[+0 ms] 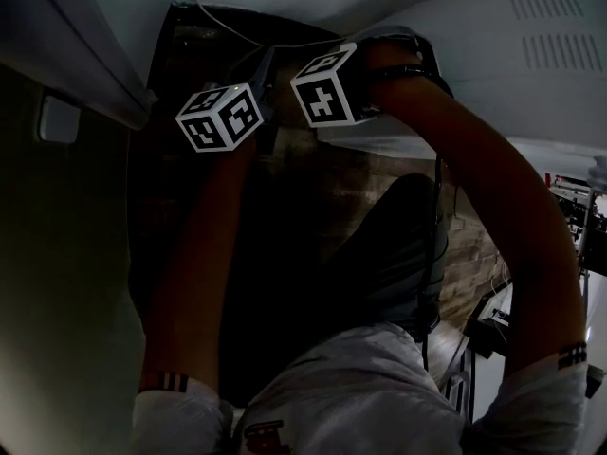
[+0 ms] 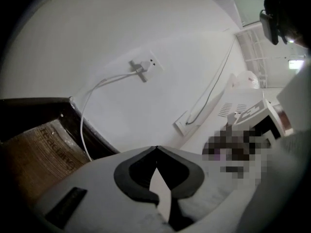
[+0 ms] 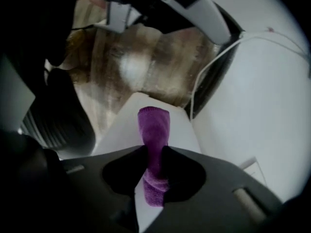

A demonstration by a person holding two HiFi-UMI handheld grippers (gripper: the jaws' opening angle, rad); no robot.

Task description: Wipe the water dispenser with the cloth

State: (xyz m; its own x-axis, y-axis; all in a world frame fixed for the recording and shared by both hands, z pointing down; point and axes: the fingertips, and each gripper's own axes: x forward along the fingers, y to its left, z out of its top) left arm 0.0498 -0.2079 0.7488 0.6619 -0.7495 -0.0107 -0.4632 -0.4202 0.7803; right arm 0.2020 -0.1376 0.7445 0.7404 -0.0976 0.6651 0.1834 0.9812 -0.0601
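Note:
A purple cloth (image 3: 154, 127) is clamped in my right gripper (image 3: 154, 150), its free end lying flat on a white face of the water dispenser (image 3: 119, 137). In the head view the dispenser (image 1: 531, 74) is the white body with vent slots at the upper right, and the right gripper's marker cube (image 1: 327, 85) sits against it. The left gripper's cube (image 1: 220, 117) hangs just left of it. My left gripper (image 2: 155, 148) is shut with nothing in it, pointing at a white wall. The cloth is hidden in the head view.
A wall socket (image 2: 146, 68) with a white cable (image 2: 90, 106) running down to the dark skirting is on the wall ahead. Wood-pattern floor (image 3: 131, 67) lies below. A grey wall (image 1: 57, 282) closes the left side. The person's legs (image 1: 379, 254) are under the arms.

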